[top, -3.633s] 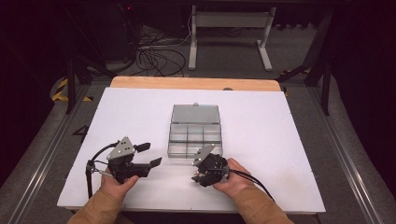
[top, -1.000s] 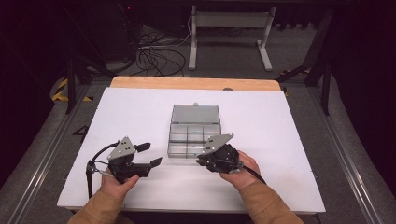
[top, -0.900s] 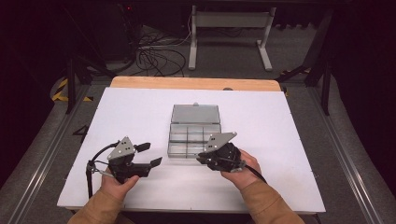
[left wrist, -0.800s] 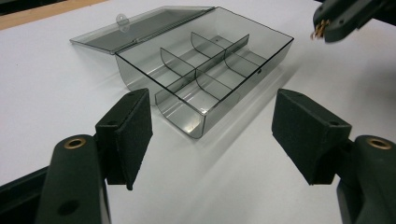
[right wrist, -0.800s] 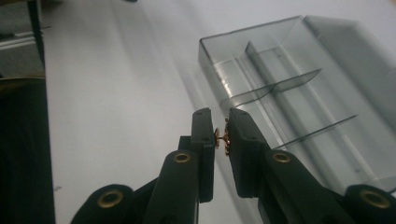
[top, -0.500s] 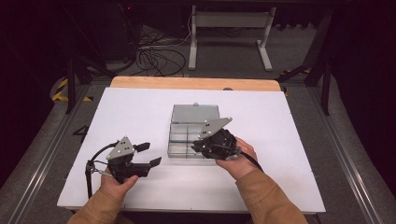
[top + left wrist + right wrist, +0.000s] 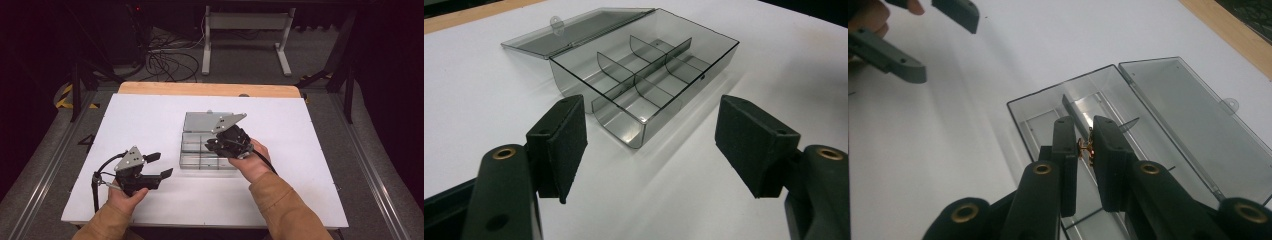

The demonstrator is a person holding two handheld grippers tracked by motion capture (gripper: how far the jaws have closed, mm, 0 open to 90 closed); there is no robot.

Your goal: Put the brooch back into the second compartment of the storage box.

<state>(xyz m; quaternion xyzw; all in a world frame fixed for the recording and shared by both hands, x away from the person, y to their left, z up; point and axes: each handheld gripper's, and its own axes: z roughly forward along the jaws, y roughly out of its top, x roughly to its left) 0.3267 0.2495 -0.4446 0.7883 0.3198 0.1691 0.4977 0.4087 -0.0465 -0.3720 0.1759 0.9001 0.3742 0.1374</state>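
right gripper [image 7: 216, 144] | moved from table edge | now over compartment box [image 7: 197, 150]

A white table top [image 7: 150, 125] carries the work area, with a strip of bare wood [image 7: 210, 89] along its far edge. Beyond it, on the grey floor [image 7: 320, 65], a tangle of black cables [image 7: 167, 62] lies to the far left, and a light metal stand [image 7: 245, 22] rises at the far centre.

Both hands hold black two-jaw grippers

Left gripper [image 7: 159, 165] rests low, jaws spread wide; right gripper [image 7: 212, 144], raised farther forward, is pinched nearly closed.
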